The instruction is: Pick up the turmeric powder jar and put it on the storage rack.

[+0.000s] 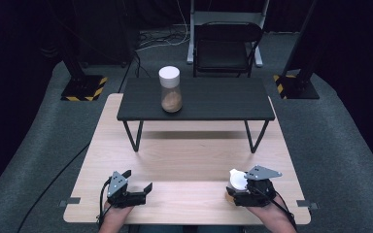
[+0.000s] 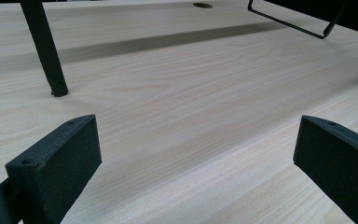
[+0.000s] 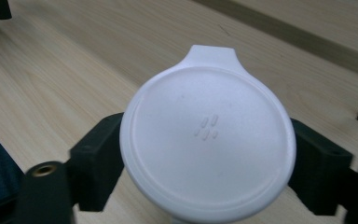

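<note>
Jaws of the right gripper [image 1: 235, 190] clamp a white-lidded jar [image 3: 208, 145] from both sides, near the table's [image 1: 189, 165] front right edge. The left gripper [image 1: 141, 186], spread wide and holding nothing, rests at front left. A second jar [image 1: 170, 90] stands on the black shelf [image 1: 213, 102].

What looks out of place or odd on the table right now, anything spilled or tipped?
Nothing stands out. One jar stands upright on the black shelf, lid on, nothing spilled. The right gripper is closed around a second white-lidded jar near the table's front edge.
</note>
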